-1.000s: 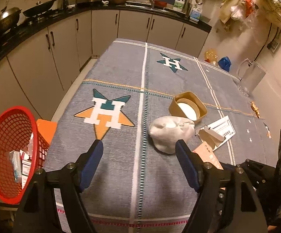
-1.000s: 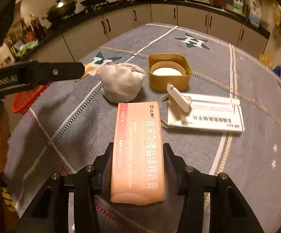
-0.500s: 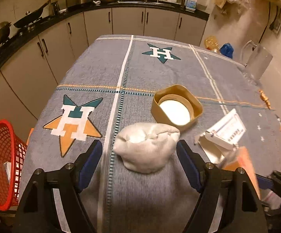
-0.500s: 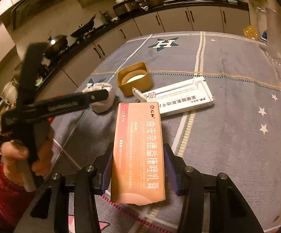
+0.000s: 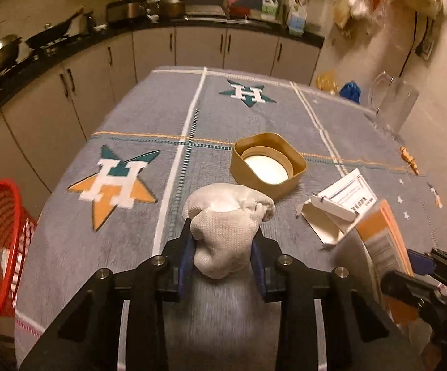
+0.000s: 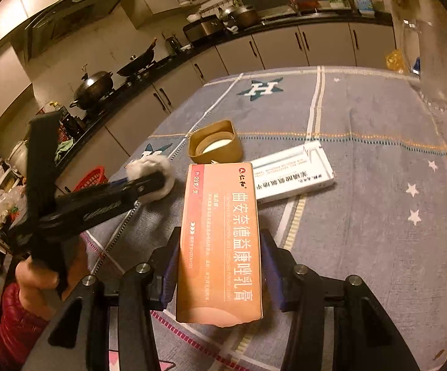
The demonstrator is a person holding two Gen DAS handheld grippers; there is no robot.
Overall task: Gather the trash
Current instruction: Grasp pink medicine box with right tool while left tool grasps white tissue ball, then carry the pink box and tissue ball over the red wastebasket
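A: Where is the white cloth wad [image 5: 228, 232]?

B: On the table [image 5: 254, 114]. The left hand-held gripper [image 5: 222, 258] squeezes its soft, light middle.

A: And the right hand-held gripper [image 6: 220, 267]?

B: It pinches the stiff, light orange medicine box [image 6: 220, 241] by its sides.

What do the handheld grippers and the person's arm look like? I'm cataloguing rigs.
Both the left gripper and right gripper have matte black angular frames, silver bolts and blue finger pads. The bare hand wears a red quilted sleeve. No cables visible.
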